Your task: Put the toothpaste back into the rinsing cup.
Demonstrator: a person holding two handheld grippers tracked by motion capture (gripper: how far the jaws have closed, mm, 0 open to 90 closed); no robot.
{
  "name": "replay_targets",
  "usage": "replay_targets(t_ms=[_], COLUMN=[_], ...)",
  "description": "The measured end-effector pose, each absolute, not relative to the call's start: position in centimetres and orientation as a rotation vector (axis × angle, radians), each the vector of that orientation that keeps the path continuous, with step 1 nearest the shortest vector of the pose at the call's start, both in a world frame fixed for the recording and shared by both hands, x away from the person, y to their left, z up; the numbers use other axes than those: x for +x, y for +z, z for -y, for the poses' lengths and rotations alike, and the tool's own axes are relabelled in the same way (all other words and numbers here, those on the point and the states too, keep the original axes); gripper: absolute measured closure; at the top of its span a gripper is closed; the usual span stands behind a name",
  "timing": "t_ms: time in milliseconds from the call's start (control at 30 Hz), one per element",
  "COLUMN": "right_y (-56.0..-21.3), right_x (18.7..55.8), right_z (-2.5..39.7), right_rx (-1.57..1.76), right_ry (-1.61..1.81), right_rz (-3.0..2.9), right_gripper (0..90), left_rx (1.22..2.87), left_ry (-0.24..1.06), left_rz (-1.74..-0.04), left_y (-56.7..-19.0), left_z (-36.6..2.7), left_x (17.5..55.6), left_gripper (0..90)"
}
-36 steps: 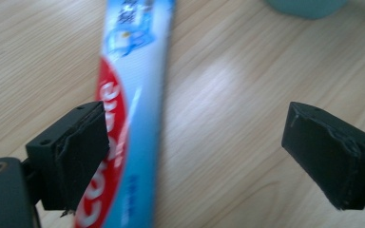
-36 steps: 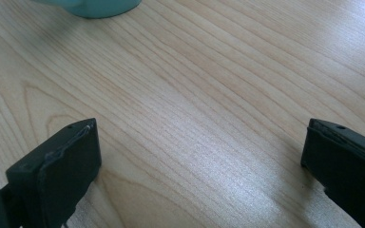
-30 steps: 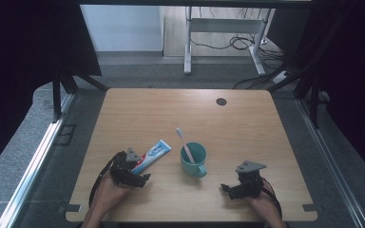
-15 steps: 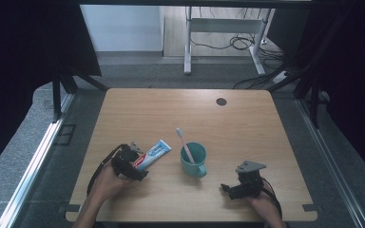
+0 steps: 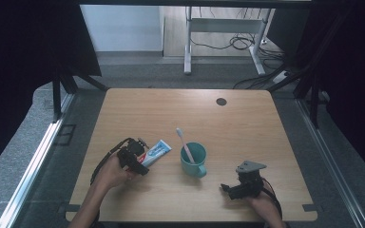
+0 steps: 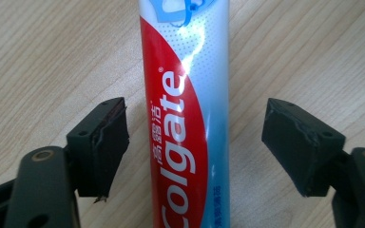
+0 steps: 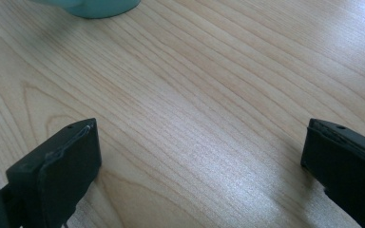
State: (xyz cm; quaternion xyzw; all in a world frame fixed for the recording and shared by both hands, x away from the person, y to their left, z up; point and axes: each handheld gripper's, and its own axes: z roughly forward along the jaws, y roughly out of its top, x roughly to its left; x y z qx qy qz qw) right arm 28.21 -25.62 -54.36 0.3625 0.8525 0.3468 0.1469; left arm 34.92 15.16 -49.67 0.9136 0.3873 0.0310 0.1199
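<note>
A red, white and blue Colgate toothpaste tube (image 5: 155,152) (image 6: 185,109) lies flat on the wooden table (image 5: 247,123), left of a teal mug (image 5: 193,160) (image 7: 95,6). A white toothbrush (image 5: 184,144) leans in the mug, head up. My left gripper (image 5: 141,160) (image 6: 195,142) is open, its jaws standing either side of the tube's lower half without touching it. My right gripper (image 5: 228,189) (image 7: 199,161) is open over bare wood at the front right, the mug beyond it.
A small dark round grommet (image 5: 221,101) sits in the table near the far edge. Black curtains flank both sides, and a desk frame with cables (image 5: 233,42) stands on the floor behind. The table's front edge runs just behind both hands.
My left gripper has slid forward and right along the table, bringing its open jaws around the toothpaste tube. The right gripper has stayed where it was.
</note>
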Motion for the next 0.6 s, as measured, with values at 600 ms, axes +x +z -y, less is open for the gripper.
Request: replay_targets(t_ms=[600], right_y=[-54.3], right_x=[28.2], right_z=[25.6], right_rx=[1.043], right_ry=[0.997], right_rz=[-2.455], right_gripper=[0.0], left_rx=[2.808], left_ry=[0.002], left_rz=[-1.206], left_y=[-50.1], left_z=[-13.9], left_x=[37.0], left_gripper=[41.5])
